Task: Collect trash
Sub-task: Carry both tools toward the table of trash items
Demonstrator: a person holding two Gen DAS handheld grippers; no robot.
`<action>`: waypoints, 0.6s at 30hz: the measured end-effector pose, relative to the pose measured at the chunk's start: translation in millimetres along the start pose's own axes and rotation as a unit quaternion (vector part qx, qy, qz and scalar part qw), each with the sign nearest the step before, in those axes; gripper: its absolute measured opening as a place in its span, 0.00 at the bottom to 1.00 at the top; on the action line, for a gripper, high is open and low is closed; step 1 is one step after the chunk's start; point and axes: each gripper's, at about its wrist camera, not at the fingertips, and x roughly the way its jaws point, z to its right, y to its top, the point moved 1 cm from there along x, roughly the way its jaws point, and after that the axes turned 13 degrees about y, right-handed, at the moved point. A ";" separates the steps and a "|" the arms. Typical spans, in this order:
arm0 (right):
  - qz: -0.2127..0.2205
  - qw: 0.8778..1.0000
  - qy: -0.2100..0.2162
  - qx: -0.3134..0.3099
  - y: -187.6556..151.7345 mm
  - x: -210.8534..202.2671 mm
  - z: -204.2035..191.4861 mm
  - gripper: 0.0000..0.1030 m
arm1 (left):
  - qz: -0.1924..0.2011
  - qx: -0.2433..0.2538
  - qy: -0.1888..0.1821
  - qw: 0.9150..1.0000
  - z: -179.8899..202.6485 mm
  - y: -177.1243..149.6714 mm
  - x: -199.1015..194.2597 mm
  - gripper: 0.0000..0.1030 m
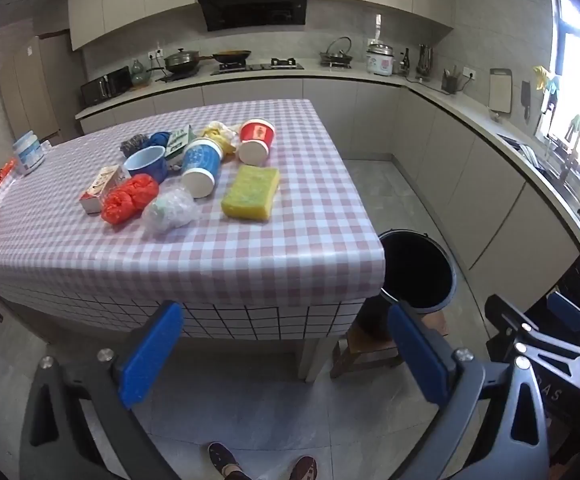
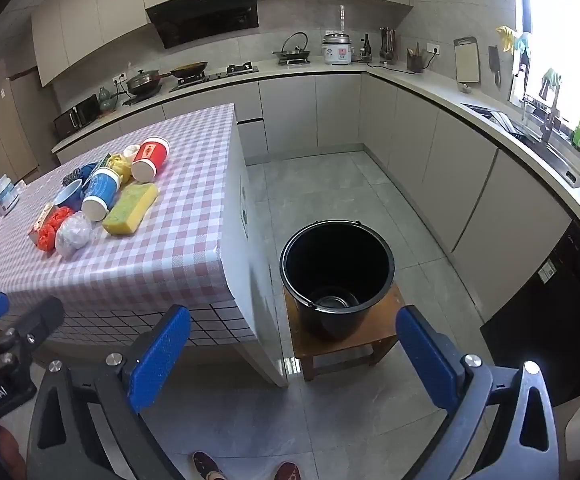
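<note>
Looking from left wrist: left tool (image 1: 285, 350) gaped fully, held nothing; trash pile (image 1: 185, 168) lay ahead-left on desk (image 1: 290, 240), bucket (image 1: 418, 272) off right | from right wrist: right tool (image 2: 294, 354) wide, empty, faced bucket (image 2: 338, 276); sponge (image 2: 129, 208) lay lengthwise away, up-left, nearer left tool.

Checked table (image 1: 290, 216): cups (image 1: 199, 168), sponge (image 1: 251, 192), red bag (image 1: 129, 198), possibly wrappers.

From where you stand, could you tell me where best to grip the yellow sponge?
Probably across the sponge's two long sides, coming down from above at its near end. It lies flat, and that end faces bare tablecloth, while cups crowd the far end.
</note>
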 end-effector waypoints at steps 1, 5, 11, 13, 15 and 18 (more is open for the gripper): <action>-0.003 1.000 -0.002 -0.004 0.6 0.7 -3.8 1.00 | -0.001 -0.002 -0.001 1.000 -0.2 0.1 -1.2 1.00; -0.006 1.000 -0.001 -0.011 -1.5 0.7 -7.8 1.00 | -0.005 -0.012 0.000 1.000 -2.0 -0.5 -3.7 1.00; -0.006 1.000 0.000 -0.011 -1.4 -4.2 -4.6 1.00 | -0.004 -0.018 0.002 1.000 -8.3 -7.3 -1.8 1.00; -0.006 1.000 -0.002 -0.011 -1.2 -3.9 -4.3 1.00 | -0.004 -0.018 0.003 1.000 -7.4 -7.8 -1.2 1.00; -0.005 1.000 -0.002 -0.011 -0.7 -4.0 -3.9 1.00 | -0.004 -0.019 0.003 1.000 -7.3 -8.1 -0.7 1.00; -0.007 1.000 0.001 -0.011 -0.6 -3.3 -5.5 1.00 | -0.004 -0.020 0.004 1.000 -7.7 -8.8 -1.2 1.00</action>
